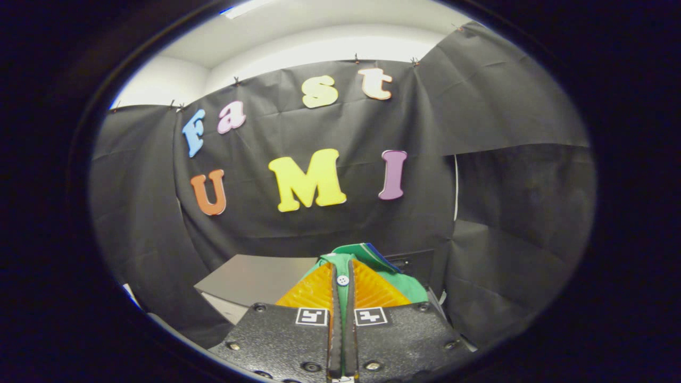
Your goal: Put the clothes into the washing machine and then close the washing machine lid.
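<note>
The hand-held gripper [343, 276] has its two fingers pressed nearly together, with a green garment [393, 279] pinched between them. The fingers have ribbed, fan-shaped pads, and their base is a grainy plate with screws. The garment is soft cloth with a placket, a small white button [342, 280] and a collar with a blue edge. It hangs over the fingertips, above the flat grey lid of the washing machine [250, 276] beyond them.

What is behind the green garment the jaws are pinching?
The gripper is shut on the green garment, which hides much behind it. A grey flat-topped appliance shows beside it, and the black cloth wall beyond; its lid and opening are covered.
</note>
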